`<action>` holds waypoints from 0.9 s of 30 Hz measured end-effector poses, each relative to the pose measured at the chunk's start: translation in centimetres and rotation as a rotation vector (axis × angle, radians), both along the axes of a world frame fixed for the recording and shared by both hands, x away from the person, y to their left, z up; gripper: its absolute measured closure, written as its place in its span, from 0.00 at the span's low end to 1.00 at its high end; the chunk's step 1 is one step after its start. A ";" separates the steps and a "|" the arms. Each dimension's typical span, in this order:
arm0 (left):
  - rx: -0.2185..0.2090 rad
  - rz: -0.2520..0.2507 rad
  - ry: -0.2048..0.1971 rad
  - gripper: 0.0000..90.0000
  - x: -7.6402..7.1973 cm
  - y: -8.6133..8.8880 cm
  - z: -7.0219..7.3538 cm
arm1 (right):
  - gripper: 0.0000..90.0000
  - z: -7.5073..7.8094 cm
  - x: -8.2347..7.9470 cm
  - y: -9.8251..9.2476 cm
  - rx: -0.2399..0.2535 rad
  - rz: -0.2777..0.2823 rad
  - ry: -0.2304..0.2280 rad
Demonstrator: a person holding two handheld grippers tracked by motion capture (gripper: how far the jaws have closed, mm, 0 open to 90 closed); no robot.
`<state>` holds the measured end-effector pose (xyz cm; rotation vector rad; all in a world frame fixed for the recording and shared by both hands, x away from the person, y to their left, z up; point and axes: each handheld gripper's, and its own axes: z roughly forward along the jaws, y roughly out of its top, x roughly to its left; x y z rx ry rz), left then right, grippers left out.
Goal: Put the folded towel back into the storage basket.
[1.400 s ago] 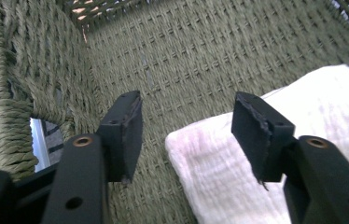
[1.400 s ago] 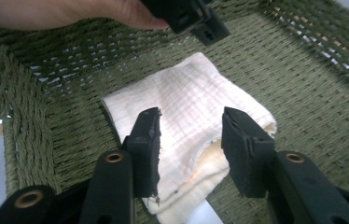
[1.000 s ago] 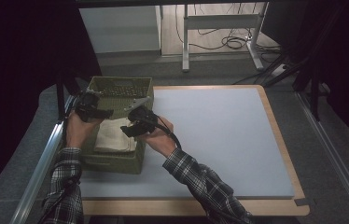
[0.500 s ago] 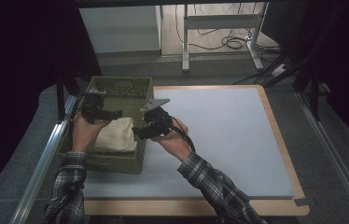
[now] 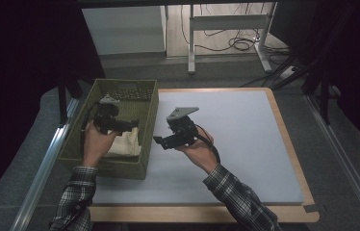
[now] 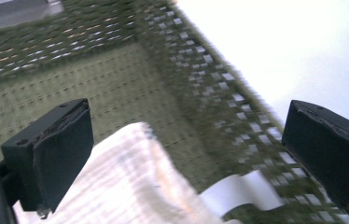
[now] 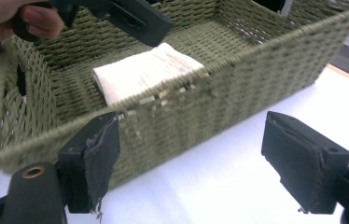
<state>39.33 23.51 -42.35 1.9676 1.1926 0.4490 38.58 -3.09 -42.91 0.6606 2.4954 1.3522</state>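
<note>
Fingers spread, empty; folded cloth lengthwise along basket

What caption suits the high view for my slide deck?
Folded cream cloth lies in the green woven basket; left tongs above it, right tongs over the mat, both open.

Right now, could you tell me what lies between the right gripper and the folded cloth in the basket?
The basket's near woven wall stands between the right gripper and the folded cloth, as the right gripper view shows.
</note>
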 end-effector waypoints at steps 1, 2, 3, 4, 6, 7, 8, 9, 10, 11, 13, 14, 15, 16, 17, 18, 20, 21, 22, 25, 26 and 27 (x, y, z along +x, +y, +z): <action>-0.007 -0.010 -0.009 0.02 -0.3 -0.4 0.1 | 0.20 0.0 -0.1 -0.4 0.004 -0.002 0.001; -0.013 -0.020 -0.015 0.02 -0.5 -0.7 0.2 | 0.20 0.0 -0.2 -0.9 0.009 -0.004 0.003; -0.020 -0.031 -0.020 0.01 -0.8 -1.1 0.2 | 0.18 0.0 -0.3 -1.4 0.009 -0.004 0.002; -0.030 -0.041 -0.026 0.01 -1.1 -1.6 0.3 | 0.18 0.0 -0.5 -1.8 0.008 -0.004 0.001; -0.040 -0.064 -0.046 0.01 -1.8 -2.4 0.6 | 0.16 0.0 -0.8 -2.7 0.003 -0.006 -0.002; -0.045 -0.075 -0.058 0.01 -2.2 -2.9 0.7 | 0.16 -0.1 -0.9 -3.1 0.000 -0.005 -0.005; -0.051 -0.090 -0.070 0.00 -2.6 -3.3 0.8 | 0.15 -0.1 -1.1 -3.6 -0.001 -0.008 -0.007; -0.061 -0.097 -0.081 0.00 -3.0 -3.8 1.0 | 0.14 -0.1 -1.2 -4.1 0.000 -0.010 -0.008; -0.067 -0.112 -0.089 0.00 -3.5 -4.3 1.1 | 0.14 -0.2 -1.4 -4.5 -0.001 -0.012 -0.006; -0.076 -0.125 -0.096 0.00 -3.8 -4.9 1.2 | 0.13 -0.2 -1.6 -5.0 0.000 -0.019 -0.005; -0.076 -0.150 -0.107 0.00 -4.6 -6.0 1.4 | 0.13 -0.3 -1.8 -6.1 0.005 -0.027 -0.008; -0.074 -0.163 -0.113 0.00 -4.9 -6.6 1.5 | 0.12 -0.4 -2.0 -6.7 0.011 -0.030 -0.004; -0.071 -0.172 -0.118 0.00 -5.3 -7.2 1.5 | 0.12 -0.4 -2.1 -7.2 0.015 -0.034 -0.002; -0.067 -0.183 -0.125 0.00 -5.6 -7.8 1.5 | 0.12 -0.5 -2.3 -7.8 0.016 -0.042 -0.003; -0.062 -0.196 -0.129 0.00 -6.0 -8.4 1.5 | 0.12 -0.5 -2.5 -8.3 0.014 -0.048 -0.007; -0.060 -0.208 -0.134 0.00 -6.3 -9.0 1.4 | 0.11 -0.6 -2.7 -8.9 0.012 -0.052 -0.008; -0.057 -0.227 -0.146 0.00 -6.9 -10.2 1.2 | 0.11 -0.8 -3.0 -10.1 0.012 -0.065 -0.010; -0.061 -0.235 -0.149 0.00 -7.2 -10.9 1.0 | 0.11 -0.9 -3.2 -10.7 0.012 -0.070 -0.012; -0.060 -0.245 -0.152 0.00 -7.4 -11.5 0.8 | 0.11 -1.0 -3.4 -11.3 0.012 -0.077 -0.011; -0.056 -0.266 -0.159 0.00 -8.1 -13.2 0.0 | 0.11 -1.5 -3.9 -13.1 0.013 -0.103 -0.008; -0.053 -0.269 -0.162 0.00 -8.3 -13.6 -0.4 | 0.10 -1.6 -4.0 -13.7 0.011 -0.109 -0.006; -0.046 -0.273 -0.167 0.00 -8.4 -14.1 -0.7 | 0.10 -1.8 -4.2 -14.3 0.007 -0.117 -0.004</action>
